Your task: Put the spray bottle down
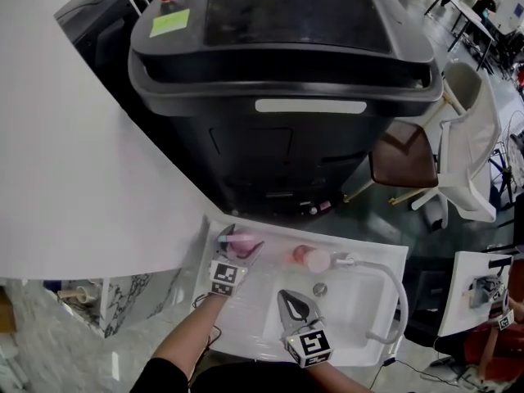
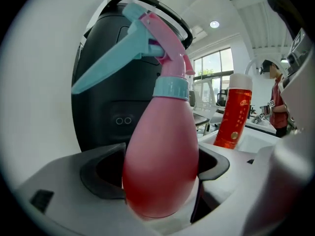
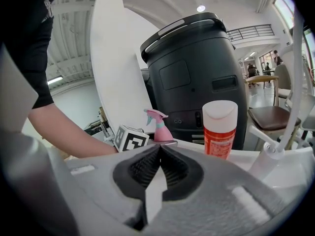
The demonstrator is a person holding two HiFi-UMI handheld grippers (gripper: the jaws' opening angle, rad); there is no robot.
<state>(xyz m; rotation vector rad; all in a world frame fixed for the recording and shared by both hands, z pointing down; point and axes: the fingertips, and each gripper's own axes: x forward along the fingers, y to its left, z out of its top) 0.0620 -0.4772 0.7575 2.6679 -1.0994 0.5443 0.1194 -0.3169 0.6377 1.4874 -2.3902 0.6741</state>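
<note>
Right gripper (image 1: pixel 288 301) sits nearest, over the white moulded sink basin (image 1: pixel 385 256). Its ribbed black jaws are pressed together with nothing between them, so I judge it is simply parked clear of the work.

Just beyond and to its left, the left gripper (image 1: pixel 239 242) is clamped around the belly of the pink egg-shaped plastic spray bottle with a pale blue trigger (image 2: pixel 162 151). It grips low on the widest part, which keeps the bottle upright with its nozzle pointing left. The bottle is over the flat left ledge of the sink unit. Its base is hidden, so whether it already touches the ledge cannot be told. If it does, the jaws only need to part.

Further right on the back ledge stands an orange-red cylindrical bottle with a white cap (image 2: pixel 235 114), well apart from the spray bottle. A curved white faucet (image 1: pixel 393 285) arches beside the basin.

Behind everything rises a large black rounded machine housing (image 1: pixel 286 72).
</note>
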